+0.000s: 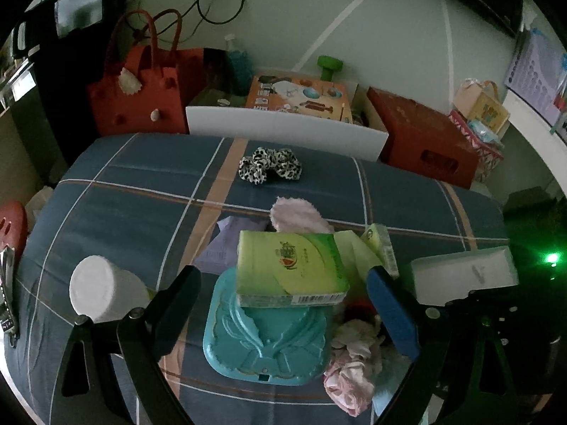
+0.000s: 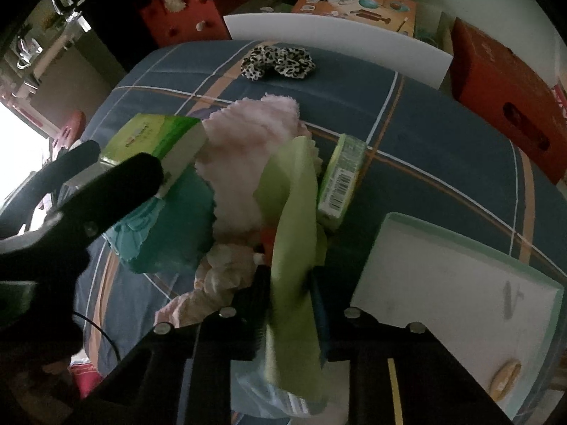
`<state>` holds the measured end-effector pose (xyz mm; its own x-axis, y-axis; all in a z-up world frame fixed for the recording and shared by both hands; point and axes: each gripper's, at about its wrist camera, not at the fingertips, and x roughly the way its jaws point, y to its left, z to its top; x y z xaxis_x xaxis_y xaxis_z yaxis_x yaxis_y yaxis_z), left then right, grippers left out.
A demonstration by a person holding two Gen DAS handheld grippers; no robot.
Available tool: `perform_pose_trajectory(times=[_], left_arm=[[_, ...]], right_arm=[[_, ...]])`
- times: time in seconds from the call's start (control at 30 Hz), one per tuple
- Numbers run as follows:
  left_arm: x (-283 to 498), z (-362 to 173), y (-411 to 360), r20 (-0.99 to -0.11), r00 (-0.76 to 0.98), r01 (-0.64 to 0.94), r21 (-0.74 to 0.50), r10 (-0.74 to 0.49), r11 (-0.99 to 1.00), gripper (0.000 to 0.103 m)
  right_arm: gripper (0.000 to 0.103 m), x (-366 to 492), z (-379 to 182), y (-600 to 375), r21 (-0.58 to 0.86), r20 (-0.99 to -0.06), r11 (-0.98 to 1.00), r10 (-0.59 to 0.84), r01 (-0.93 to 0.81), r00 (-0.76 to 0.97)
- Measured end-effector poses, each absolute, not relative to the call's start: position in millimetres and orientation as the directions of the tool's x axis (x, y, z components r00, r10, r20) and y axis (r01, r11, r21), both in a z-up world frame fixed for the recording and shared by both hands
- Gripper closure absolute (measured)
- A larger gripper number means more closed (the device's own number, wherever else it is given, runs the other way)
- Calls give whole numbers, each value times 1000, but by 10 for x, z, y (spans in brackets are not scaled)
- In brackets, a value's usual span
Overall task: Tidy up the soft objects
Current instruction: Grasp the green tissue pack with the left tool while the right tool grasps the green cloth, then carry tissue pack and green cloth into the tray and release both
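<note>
My left gripper (image 1: 283, 283) is open, its jaws wide on either side of a teal lidded box (image 1: 262, 340) with a green tissue pack (image 1: 287, 269) lying on top. My right gripper (image 2: 287, 283) is shut on a light green cloth (image 2: 294, 219) that rises between its fingers. A pink fluffy cloth (image 2: 248, 141) (image 1: 296, 216) lies behind the pile. A crumpled pale pink cloth (image 1: 351, 368) (image 2: 216, 283) lies at the box's right. A leopard scrunchie (image 1: 271, 166) (image 2: 278, 62) lies far back on the plaid blue bedspread (image 1: 134, 194).
A white paper roll (image 1: 97, 288) stands at the left. A white foam block (image 1: 464, 276) (image 2: 457, 283) lies at the right. A small green pack (image 2: 342, 177) sits beside the cloth. A white bin wall (image 1: 283, 131), red bag (image 1: 141, 88) and red crate (image 1: 425, 134) stand behind.
</note>
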<state>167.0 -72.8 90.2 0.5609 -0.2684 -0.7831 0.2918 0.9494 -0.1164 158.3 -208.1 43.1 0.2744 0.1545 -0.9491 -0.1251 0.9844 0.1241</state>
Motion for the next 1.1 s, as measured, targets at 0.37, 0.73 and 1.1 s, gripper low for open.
perform_pose_trajectory(times=[0.37,0.73,1.1], left_arm=[[1686,854,-729,-785,572,280,-85,-238,956,38],[1659,1002,-590,-754,610,246,-112,-244,963,38],[1627,1062,-549,-739,625,232,-130,-250,964,38]], right_arm=[[87,1552,463,-2172,131,-944,984,162,-124,289],[99,1576,612,-2217,204,-924,970,234,-129,302],[99,1577,887,-2276,319,-873,940,341,-122,348]])
